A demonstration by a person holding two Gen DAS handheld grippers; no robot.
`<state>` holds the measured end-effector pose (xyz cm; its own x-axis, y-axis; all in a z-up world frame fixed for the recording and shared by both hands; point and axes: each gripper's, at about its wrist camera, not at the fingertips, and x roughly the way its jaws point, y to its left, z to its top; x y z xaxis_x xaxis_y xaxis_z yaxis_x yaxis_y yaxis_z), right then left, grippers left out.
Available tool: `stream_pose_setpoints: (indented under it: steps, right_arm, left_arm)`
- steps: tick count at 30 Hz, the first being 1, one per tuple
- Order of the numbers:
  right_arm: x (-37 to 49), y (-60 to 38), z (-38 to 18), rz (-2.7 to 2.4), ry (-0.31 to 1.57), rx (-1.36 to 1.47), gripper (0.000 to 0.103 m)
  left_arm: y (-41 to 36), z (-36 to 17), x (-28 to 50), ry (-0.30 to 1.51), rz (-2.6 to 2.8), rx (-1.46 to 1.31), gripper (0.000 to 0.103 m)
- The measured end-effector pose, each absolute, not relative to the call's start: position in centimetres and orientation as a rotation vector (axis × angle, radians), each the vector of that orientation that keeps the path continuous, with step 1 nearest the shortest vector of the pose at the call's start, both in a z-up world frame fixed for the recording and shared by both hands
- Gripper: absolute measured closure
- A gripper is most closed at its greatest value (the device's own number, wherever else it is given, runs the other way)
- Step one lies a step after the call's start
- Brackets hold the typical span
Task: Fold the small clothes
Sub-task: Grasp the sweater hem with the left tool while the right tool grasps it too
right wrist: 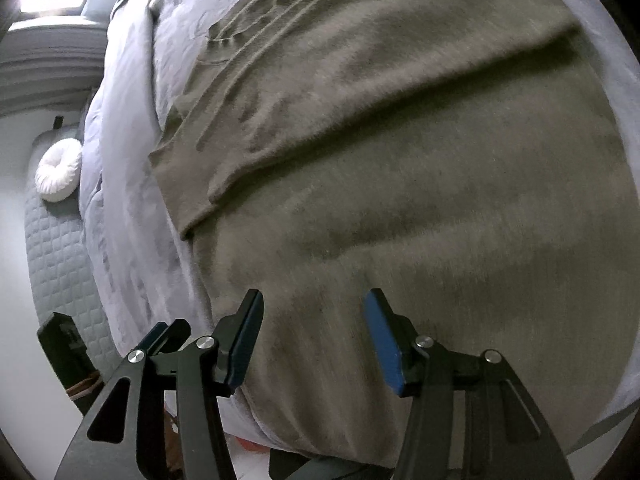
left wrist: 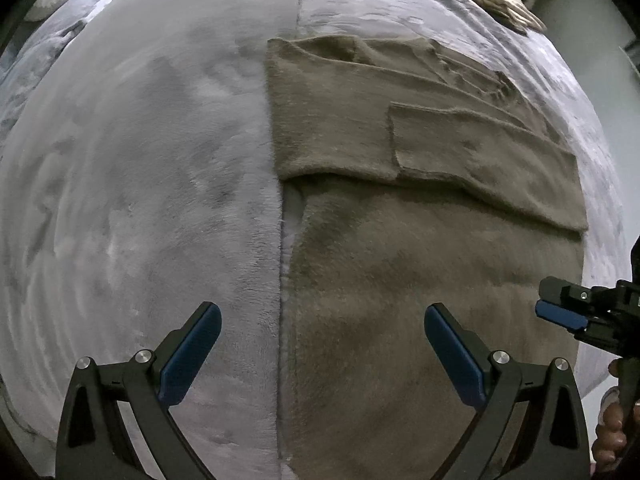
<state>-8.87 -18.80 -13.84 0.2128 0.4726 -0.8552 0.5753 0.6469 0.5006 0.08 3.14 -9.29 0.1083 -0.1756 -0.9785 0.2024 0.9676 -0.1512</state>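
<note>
While the brown fuzzy garment (left wrist: pixel 420 272) lay spread on the pale grey blanket (left wrist: pixel 140 200) of a bed, both grippers hovered above it with nothing between their fingers. The left gripper (left wrist: pixel 322 354) stood wide apart, straddling the garment's left edge, one blue pad over the blanket and the other over the brown cloth. The right gripper (right wrist: pixel 313 336) was released too, its pads parted over the garment's lower body and gripping nothing; in the left wrist view it showed at the far right edge, held in a person's hand (left wrist: pixel 612 428).

The garment looked like a small sweater. 1 sleeve (left wrist: pixel 480 160) already lay folded across the chest, and a second folded layer crossed above it near the ribbed part (left wrist: pixel 476 68). So the sleeve folds seemed done, and the step in hand was probably the pause between folds, with both tools let go and free.

The next move likely called for taking the bottom hem, 1 gripper near each lower corner, and carrying it up over the folded sleeves. The cloth looked thick and soft, so the pinch would need to catch every layer, or the lower layer could lag and bunch.
</note>
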Motion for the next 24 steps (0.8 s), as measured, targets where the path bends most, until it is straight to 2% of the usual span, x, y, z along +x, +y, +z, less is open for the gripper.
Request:
stream_pose_setpoints:
  steps: [11,18,24]
  right_arm:
    - [-12.8,-18.0,-13.7,-0.138,1.449,0.903,0.046]
    - [-16.1,-21.2,-13.2,-0.142,1.443,0.858,0.046]
    - [-22.4,-25.8,-12.9,-0.217,1.41,0.847,0.046]
  left_arm:
    - [4.1,-9.2,-1.5,1.446,-0.364,0.067,0.001]
    - [6.7,-10.4,-4.5,1.482,-0.342,0.005,0.001]
    - [5.6,-12.5,-9.3,1.564,-0.37,-0.048,0.001]
